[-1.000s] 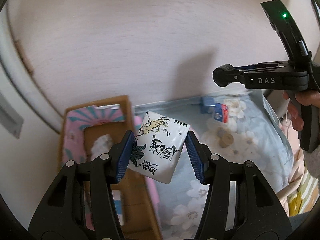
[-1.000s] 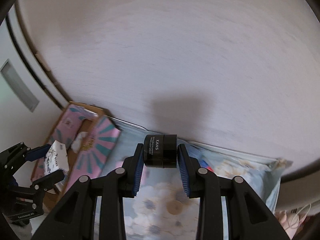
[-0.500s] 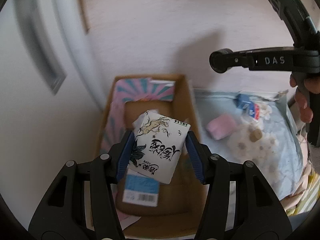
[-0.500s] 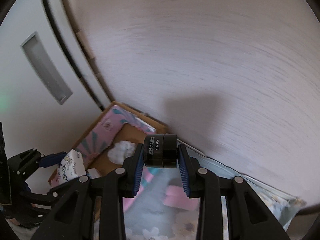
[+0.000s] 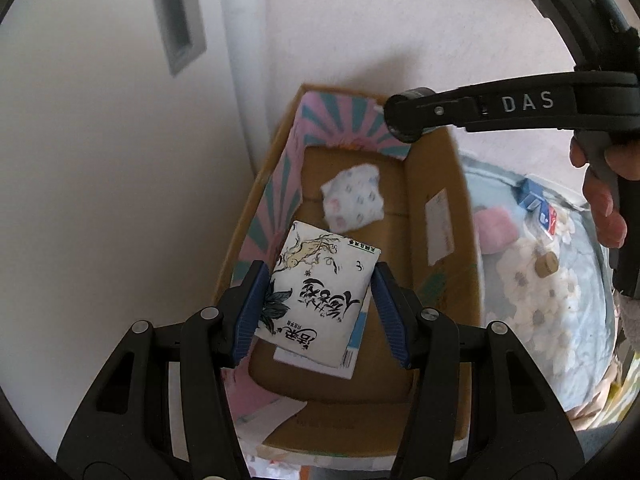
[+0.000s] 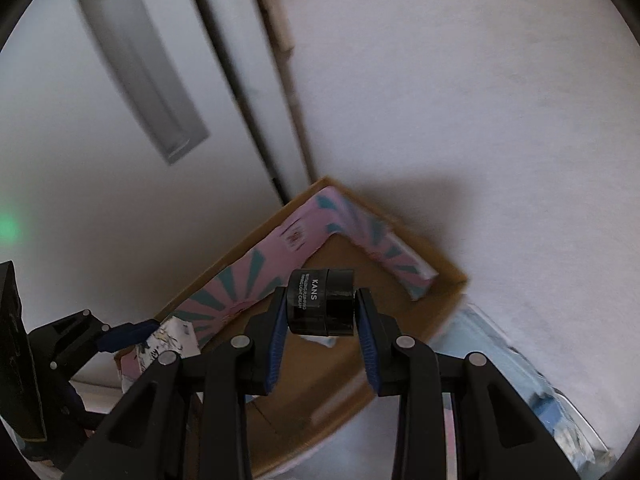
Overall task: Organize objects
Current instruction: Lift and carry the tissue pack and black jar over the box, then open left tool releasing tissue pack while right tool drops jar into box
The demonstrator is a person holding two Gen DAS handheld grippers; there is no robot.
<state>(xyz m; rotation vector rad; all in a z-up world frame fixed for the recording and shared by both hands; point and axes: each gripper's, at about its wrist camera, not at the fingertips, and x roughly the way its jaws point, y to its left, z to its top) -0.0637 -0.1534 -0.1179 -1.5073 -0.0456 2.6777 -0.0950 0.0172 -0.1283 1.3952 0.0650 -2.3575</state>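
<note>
My left gripper [image 5: 318,300] is shut on a white tissue pack [image 5: 316,296] with black calligraphy, held over the open cardboard box [image 5: 452,200]. The box has pink and teal inner flaps; a small white patterned packet [image 5: 354,200] and a blue-edged flat package [image 5: 354,344] lie inside. My right gripper [image 6: 322,302] is shut on a black cream jar [image 6: 322,300] above the same cardboard box [image 6: 400,364]. The left gripper [image 6: 132,330] with the tissue pack [image 6: 170,340] shows at lower left in the right wrist view. The right gripper's body [image 5: 500,108] crosses the left wrist view at upper right.
The box sits in a corner against a pale wall [image 5: 400,20] and a white sliding door with a recessed handle [image 6: 140,80]. Right of the box lies a floral blue cloth [image 5: 540,300] with a pink item [image 5: 494,226], a blue-red small box [image 5: 540,204] and a round cork-like piece [image 5: 546,266].
Both grippers have swung left from over the floral cloth to over the cardboard box and lowered, each keeping its object. The door has come into view.
</note>
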